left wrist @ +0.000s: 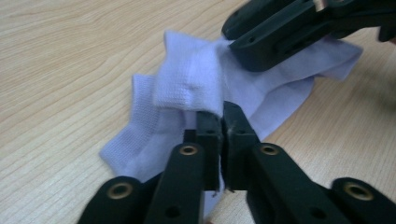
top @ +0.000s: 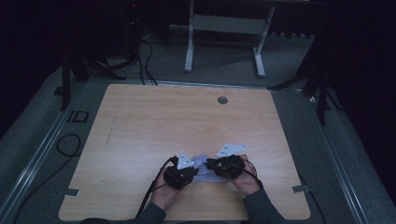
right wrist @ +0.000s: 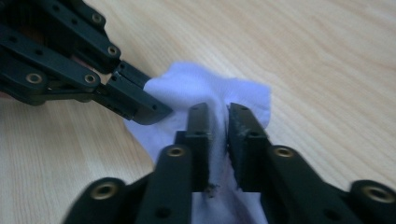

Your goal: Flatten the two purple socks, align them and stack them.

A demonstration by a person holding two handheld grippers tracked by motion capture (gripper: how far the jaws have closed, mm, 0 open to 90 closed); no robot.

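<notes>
Where the sock [left wrist: 196, 84] lies, near the front edge of the table [top: 154, 121] and about midway across it, both my tongs have hold of it. It is a pale lilac-white knitted sock, rumpled, with a ribbed cuff folded over on top; in the left gripper view the cuff stands up in a fold just above my jaws. My left gripper [left wrist: 221, 122] has its jaws drawn narrow, with a thin layer of the knit caught between them. My right gripper [right wrist: 218, 122] is the same: jaws nearly together, a pinch of the cloth running up the gap between them. In the right gripper view the left one comes in from the upper left, its tips resting on the sock's edge; in the left gripper view the right one crosses the upper right corner, lying over the far part of the sock.

From the high view the two grippers sit close together, nearly touching, with the sock showing between and under them. My left hand [top: 164, 193] and right hand [top: 246, 179] come up from the bottom edge. A small round grommet [top: 222, 100] sits in the wood near the far edge.
</notes>
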